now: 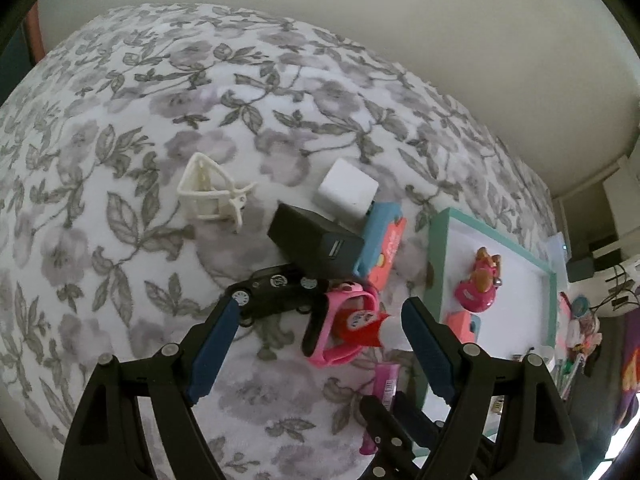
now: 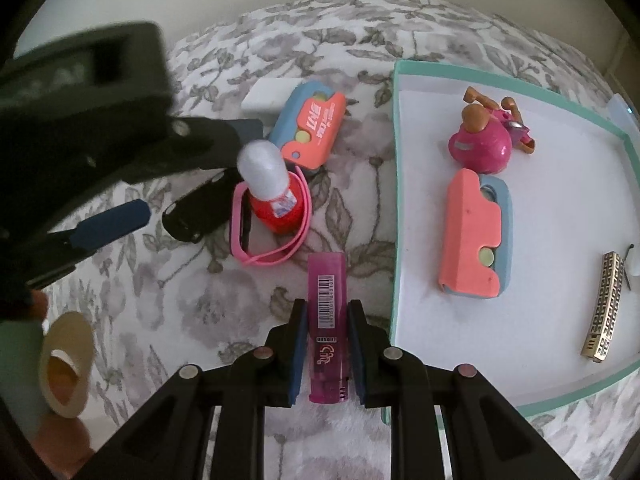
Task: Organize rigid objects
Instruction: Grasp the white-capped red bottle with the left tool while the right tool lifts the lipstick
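My right gripper (image 2: 326, 312) is shut on a pink lighter (image 2: 326, 312), low over the floral cover, just left of the teal-rimmed white tray (image 2: 396, 184). My left gripper (image 1: 322, 312) is open above a pink watch band (image 1: 340, 332) with a red, white-capped bottle (image 2: 272, 192) standing in it. A black toy car (image 1: 276, 292), a dark box (image 1: 316, 240), a white cube (image 1: 348, 192), a coral and blue case (image 2: 310, 128) and a cream clip (image 1: 210, 192) lie nearby. In the tray are a pink toy figure (image 2: 484, 140), a second coral case (image 2: 476, 236) and a gold barrette (image 2: 604, 308).
The floral bed cover (image 1: 160, 120) spreads left and far, up to a pale wall. A roll of tape (image 2: 68, 364) lies at the lower left in the right wrist view. Cluttered furniture and cables (image 1: 600, 300) stand beyond the tray at the right.
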